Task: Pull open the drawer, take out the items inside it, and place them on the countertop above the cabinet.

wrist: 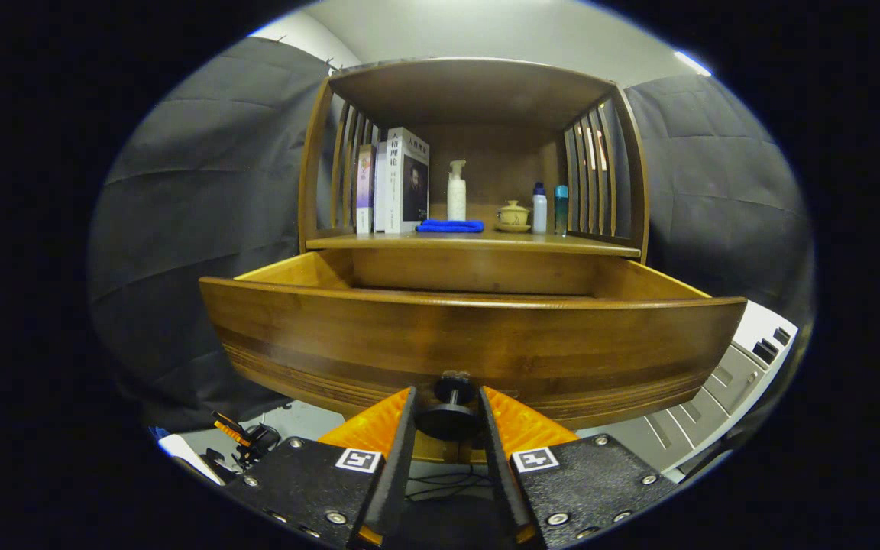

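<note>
Dim, warm overall; bright ceiling strip [690, 63] at upper right; strong fisheye bowing of drawer front [470, 344]; edges soft.

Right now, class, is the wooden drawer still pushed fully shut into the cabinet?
No, the drawer stands pulled well out below the shelf, its inner walls showing, with the hand-held gripper closed around its dark knob.

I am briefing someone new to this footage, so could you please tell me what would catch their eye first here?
The wooden drawer, pulled out, fills the middle of the scene, with its dark knob between the fingers of the gripper. On the shelf above it a blue cloth stands out, with upright books to one side and a pump bottle behind it.
</note>
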A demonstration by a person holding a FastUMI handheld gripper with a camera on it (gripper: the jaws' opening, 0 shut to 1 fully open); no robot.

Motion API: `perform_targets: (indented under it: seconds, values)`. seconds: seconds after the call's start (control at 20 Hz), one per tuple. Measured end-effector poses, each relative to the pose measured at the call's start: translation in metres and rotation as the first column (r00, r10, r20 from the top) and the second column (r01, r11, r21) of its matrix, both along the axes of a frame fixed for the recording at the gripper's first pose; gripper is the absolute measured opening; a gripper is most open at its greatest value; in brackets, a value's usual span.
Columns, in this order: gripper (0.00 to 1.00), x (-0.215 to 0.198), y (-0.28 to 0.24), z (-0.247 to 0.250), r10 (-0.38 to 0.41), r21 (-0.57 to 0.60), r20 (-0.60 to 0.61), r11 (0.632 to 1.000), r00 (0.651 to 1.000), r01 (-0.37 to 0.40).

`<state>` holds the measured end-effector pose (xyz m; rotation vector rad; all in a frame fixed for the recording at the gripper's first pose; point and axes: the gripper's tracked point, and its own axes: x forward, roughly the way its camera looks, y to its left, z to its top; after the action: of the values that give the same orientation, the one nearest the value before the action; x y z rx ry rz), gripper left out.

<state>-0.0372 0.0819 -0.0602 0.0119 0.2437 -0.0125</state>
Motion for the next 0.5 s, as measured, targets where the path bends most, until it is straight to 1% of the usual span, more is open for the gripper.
perform_targets:
  seconds: [0.1,0.2,0.25,0.35,0.45,0.5]
  values:
    - [0.71,0.002,0.001,0.031,-0.017,0.059,0.071,0.998,0.997,0.012]
    - [0.87,0.005,0.01,0.047,0.002,0.102,0.094,0.995,0.996,-0.012]
    - [0.95,0.005,0.011,0.055,0.013,0.101,0.101,0.995,0.995,-0.023]
    - [0.95,0.011,0.004,0.06,-0.004,0.06,0.091,0.998,0.996,-0.002]
    - [0.95,0.021,-0.007,0.065,-0.053,0.027,0.068,0.998,0.996,0.051]
    - [0.95,0.027,-0.008,0.07,-0.065,0.017,0.063,0.998,0.996,0.064]
